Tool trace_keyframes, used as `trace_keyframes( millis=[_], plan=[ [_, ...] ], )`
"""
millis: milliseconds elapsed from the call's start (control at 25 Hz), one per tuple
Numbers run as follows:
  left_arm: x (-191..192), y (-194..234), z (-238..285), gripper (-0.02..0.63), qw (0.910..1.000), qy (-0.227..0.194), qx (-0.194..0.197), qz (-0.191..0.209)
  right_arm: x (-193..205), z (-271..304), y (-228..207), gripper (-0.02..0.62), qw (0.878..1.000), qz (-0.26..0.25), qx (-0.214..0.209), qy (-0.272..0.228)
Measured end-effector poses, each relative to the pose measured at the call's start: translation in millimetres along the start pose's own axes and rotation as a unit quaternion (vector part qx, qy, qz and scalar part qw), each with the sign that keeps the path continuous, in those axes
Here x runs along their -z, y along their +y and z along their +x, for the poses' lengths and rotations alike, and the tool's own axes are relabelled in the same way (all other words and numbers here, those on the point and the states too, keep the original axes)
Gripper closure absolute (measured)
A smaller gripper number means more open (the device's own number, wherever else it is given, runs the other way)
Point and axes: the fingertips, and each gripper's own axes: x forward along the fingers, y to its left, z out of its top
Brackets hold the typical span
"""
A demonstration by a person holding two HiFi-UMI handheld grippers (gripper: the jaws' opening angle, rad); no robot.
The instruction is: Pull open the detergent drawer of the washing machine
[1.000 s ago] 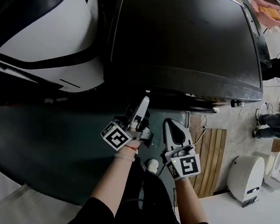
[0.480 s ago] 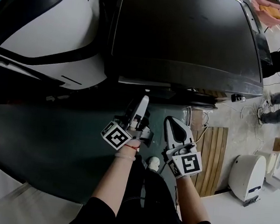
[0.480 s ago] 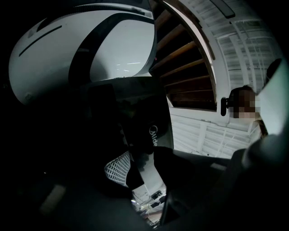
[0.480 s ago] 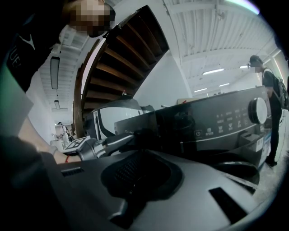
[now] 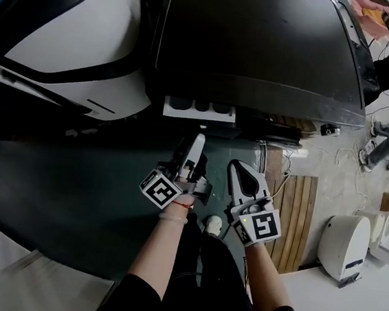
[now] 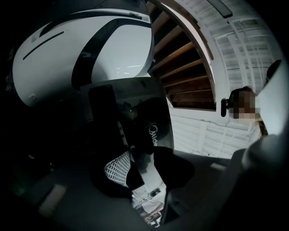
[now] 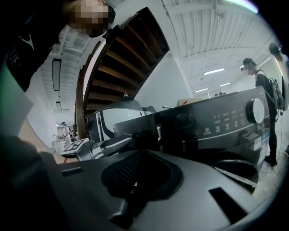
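My left gripper [image 5: 197, 143] reaches up to the front of the washer [image 5: 261, 48], and its fingers pinch the dark front of the drawer [image 5: 199, 108]. In the left gripper view the two pads [image 6: 118, 166] close in at their tips on that dark front, with a bright gap between them lower down (it is dim there, so I can't make out the exact edge they hold). The drawer stands out from the left end of the washer's front, just under the dark top. From the head view I look down into its white tray, with dark compartments in a row.

My right gripper [image 5: 240, 171] hangs just beside the left one, a little lower and apart from the washer. Its fingers are pressed together with nothing between them. The right gripper view shows the meshed pads [image 7: 131, 169] meeting along one line. Past them I see the washer's control panel with a round dial [image 7: 255, 109], and the marker cube [image 7: 75, 145] of my left gripper.

A big white unit [image 5: 75, 42] with black stripes stands just left of the washer. Wooden slats [image 5: 291, 223] lie on the floor to my right.
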Motion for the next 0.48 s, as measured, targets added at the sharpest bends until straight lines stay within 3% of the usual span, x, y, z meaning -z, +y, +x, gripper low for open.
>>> trace_keyframes(
  millis=[480],
  plan=[
    [7, -8, -20, 0.439, 0.9999, -0.008, -0.009, 0.006, 1, -17, 7, 0.581, 1.0, -0.003, -0.012, 0.0]
  ],
)
